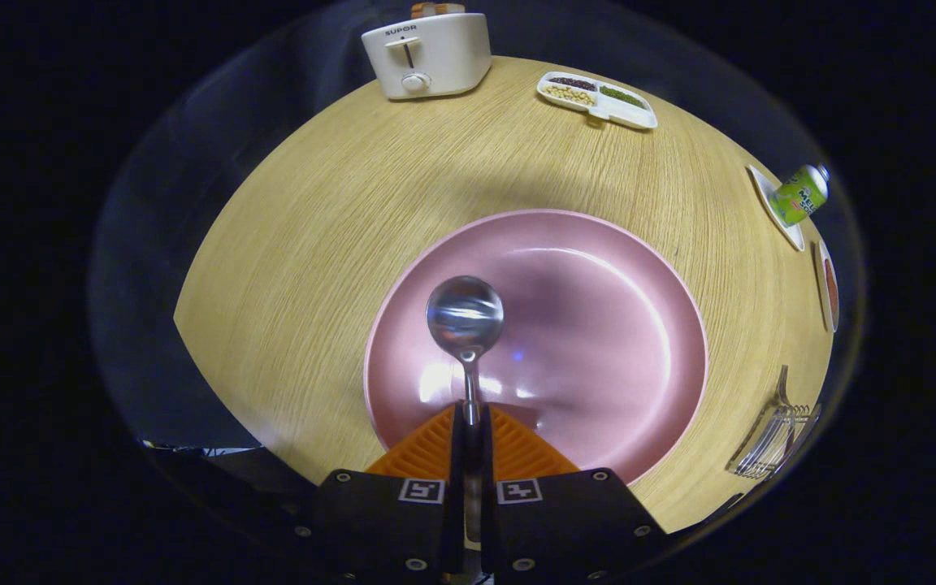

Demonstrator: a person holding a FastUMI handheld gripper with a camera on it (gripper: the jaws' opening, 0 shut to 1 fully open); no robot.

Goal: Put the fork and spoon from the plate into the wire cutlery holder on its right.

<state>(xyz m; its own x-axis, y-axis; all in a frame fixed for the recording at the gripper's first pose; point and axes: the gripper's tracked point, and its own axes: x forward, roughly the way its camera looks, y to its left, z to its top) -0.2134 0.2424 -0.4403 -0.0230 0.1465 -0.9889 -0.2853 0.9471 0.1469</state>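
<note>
Overhead, the gripper view looked down on a round wooden tabletop (314, 244). Toward its far left edge stood a cream toaster (427, 55) with something in its slot. Near the middle of the tabletop, closer to the near edge, lay a large pink plate (598, 325). The gripper (470, 422) hung over the plate's near rim, its two fingers (427, 451) drawn together and clamped on the handle of a metal spoon (465, 317), whose bowl pointed away from the fingers over the plate's left half. Farther right, at the far edge, sat a white divided dish (598, 100) holding beans. At the right edge a green can (801, 193) stood on a small white saucer (785, 227). Nearer, at the right edge beside the plate, was the wire cutlery holder (769, 443) with the fork (782, 386) standing in it.
</note>
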